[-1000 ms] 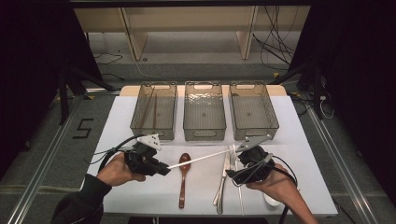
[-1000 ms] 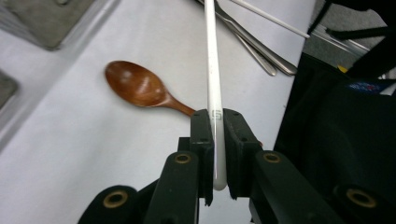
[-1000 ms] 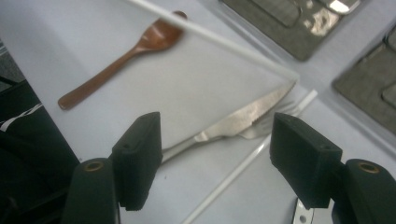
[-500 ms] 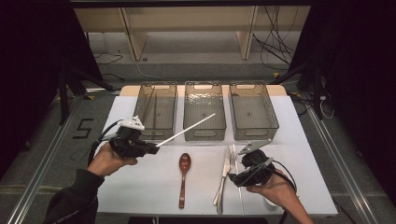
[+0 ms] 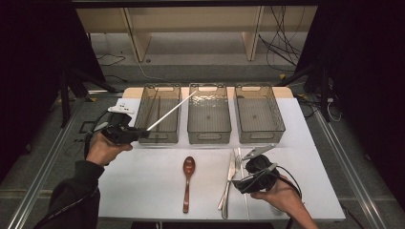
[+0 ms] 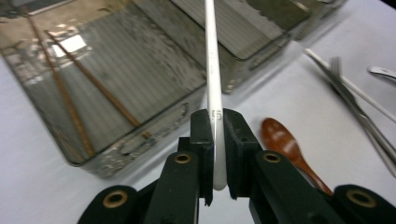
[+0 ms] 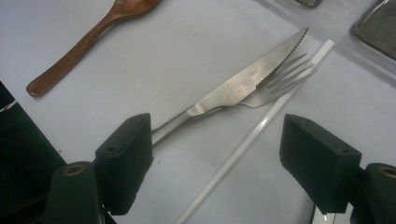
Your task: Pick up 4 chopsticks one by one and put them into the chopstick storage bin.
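White table (image 5: 143,191) (dark room around): left hand-held gripper (image 6: 217,135) clamps a white chopstick (image 6: 212,70); right hand-held gripper (image 7: 215,154) gapes empty.

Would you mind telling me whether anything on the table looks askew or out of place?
Mildly: the knife and fork lie crossed and touching rather than side by side, with a white chopstick slanting just beside them. The wooden spoon lies straight, apart. Nothing looks spilled or damaged.

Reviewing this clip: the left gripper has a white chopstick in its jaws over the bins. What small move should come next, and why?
Probably carry it a little farther over the left bin and lower it before letting go. The left gripper is shut on the white chopstick, whose tip points past that bin, and two brown chopsticks already lie inside it.
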### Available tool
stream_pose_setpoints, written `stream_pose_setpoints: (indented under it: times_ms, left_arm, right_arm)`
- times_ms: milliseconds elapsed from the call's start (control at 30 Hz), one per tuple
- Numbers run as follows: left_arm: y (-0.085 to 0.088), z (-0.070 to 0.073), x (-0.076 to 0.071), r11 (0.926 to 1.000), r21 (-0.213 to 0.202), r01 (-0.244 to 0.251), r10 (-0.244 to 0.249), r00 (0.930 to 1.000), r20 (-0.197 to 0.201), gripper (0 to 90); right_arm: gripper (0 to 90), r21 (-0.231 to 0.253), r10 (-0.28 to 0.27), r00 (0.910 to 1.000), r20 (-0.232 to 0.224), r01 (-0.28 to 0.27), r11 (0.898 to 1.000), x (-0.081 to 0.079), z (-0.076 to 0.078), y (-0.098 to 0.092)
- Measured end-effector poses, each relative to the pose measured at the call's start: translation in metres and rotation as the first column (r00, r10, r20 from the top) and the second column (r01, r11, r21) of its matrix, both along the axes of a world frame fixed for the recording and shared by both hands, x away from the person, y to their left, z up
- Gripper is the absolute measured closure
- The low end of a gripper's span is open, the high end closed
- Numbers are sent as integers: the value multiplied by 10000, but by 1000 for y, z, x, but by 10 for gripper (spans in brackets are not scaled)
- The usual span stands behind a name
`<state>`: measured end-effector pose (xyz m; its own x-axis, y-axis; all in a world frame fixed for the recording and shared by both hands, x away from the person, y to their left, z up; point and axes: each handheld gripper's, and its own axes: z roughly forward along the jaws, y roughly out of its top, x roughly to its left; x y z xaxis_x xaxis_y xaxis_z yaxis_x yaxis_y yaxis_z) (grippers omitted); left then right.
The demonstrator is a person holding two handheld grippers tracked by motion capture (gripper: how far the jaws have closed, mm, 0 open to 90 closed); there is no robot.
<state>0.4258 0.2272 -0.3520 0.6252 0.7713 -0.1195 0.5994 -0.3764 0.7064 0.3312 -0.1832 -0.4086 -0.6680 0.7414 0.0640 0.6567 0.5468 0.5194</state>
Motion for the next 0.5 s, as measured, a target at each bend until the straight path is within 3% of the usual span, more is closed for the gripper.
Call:
stream_pose_setpoints:
  times_ms: [333, 500]
  left_arm:
    - [11, -6, 33, 9929, -52, -1192, 1192, 9928, -80, 828]
    - [14, -13, 46, 9868, 141, -1611, 1614, 9867, -209, 827]
  right_arm:
    - [264, 32, 6, 10000, -3, -6, 10000, 0, 0, 0]
    - [264, 28, 5, 10000, 2, -5, 10000, 0, 0, 1]
